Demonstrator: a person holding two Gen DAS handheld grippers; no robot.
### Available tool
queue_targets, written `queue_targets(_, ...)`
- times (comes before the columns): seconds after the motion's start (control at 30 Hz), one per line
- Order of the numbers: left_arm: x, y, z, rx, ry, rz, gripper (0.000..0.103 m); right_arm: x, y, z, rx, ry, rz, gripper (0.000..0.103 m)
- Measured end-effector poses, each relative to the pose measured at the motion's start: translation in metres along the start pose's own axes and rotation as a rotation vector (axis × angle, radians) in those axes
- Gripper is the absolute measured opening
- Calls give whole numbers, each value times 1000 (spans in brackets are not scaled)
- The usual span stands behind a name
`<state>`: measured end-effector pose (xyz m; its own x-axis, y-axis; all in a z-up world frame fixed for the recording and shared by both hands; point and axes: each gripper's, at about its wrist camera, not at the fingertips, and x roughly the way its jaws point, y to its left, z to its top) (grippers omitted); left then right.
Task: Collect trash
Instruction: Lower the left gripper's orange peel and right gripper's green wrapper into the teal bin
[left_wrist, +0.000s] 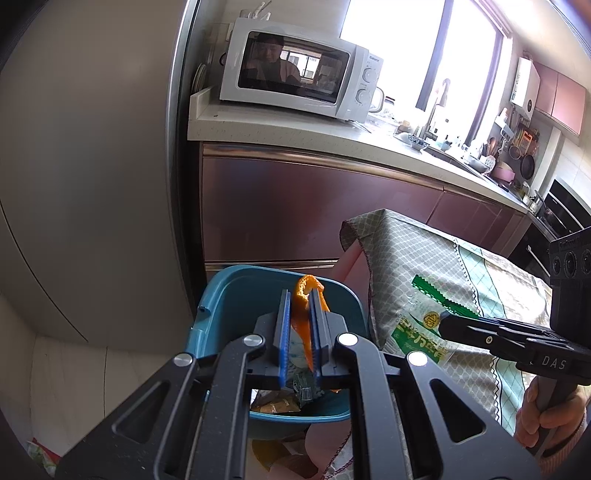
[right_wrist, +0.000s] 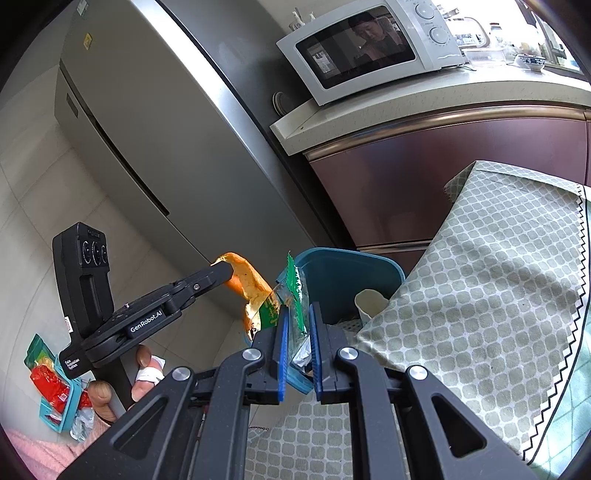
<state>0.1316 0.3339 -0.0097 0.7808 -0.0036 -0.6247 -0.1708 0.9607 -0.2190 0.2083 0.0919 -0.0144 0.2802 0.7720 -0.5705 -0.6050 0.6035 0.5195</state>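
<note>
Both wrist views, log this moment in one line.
left tool shut on orange peel | right tool shut on green plastic wrapper | teal plastic bin below

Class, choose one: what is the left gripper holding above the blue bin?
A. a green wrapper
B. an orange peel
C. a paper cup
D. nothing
B: in the left wrist view the left gripper pinches the orange peel over the blue bin.

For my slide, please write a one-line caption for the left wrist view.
Left gripper holds an orange peel over the blue trash bin; right gripper grips a green snack wrapper.
</note>
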Motion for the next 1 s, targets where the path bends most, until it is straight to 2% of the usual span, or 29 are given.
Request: queue_targets(1.0, 24, 6, -8, -13, 28, 36, 10, 32, 1, 3, 11, 48, -26, 10)
